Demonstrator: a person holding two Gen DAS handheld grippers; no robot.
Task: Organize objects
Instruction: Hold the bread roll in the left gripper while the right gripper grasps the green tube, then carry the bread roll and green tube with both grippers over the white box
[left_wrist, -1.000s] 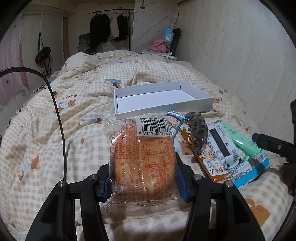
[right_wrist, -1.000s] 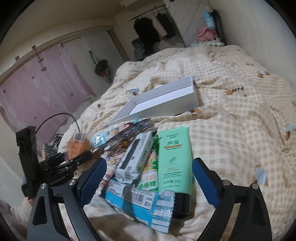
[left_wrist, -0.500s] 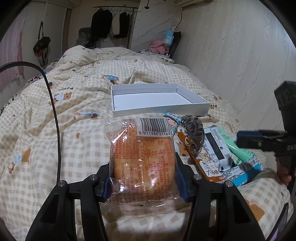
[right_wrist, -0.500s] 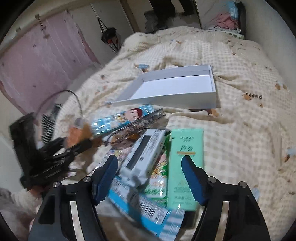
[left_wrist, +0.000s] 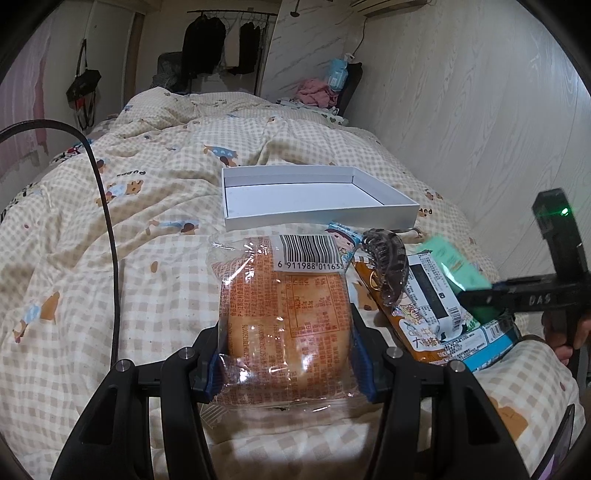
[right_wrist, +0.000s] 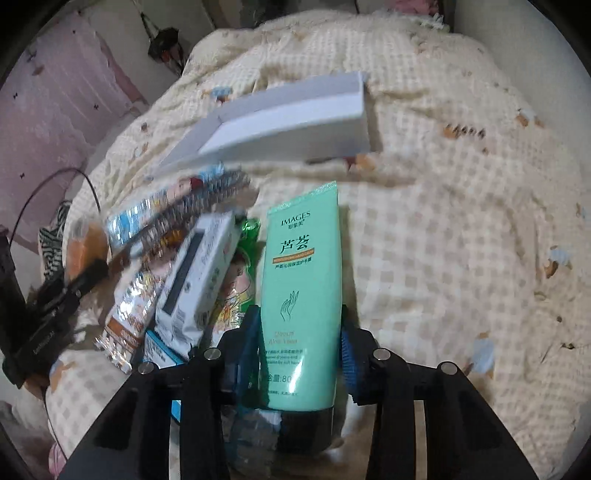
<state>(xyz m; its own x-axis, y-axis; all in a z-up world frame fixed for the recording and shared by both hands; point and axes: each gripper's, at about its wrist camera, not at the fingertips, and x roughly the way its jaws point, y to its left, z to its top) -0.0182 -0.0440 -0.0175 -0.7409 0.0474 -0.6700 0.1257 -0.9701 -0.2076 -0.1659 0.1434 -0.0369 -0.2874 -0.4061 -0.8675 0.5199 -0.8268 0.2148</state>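
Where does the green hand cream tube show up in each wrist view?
Left wrist: green hand cream tube at far right, partly behind the right hand-held gripper.
Right wrist: bottom centre, between that hand-held gripper's blue pads.
Shared landmark: white box beyond the pile.

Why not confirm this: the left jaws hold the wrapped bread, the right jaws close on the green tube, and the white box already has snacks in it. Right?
One thing is wrong: the white box holds nothing, as the left wrist view shows. The rest stands: the left gripper holds the wrapped bread, and the right gripper has just been closing on the green tube.
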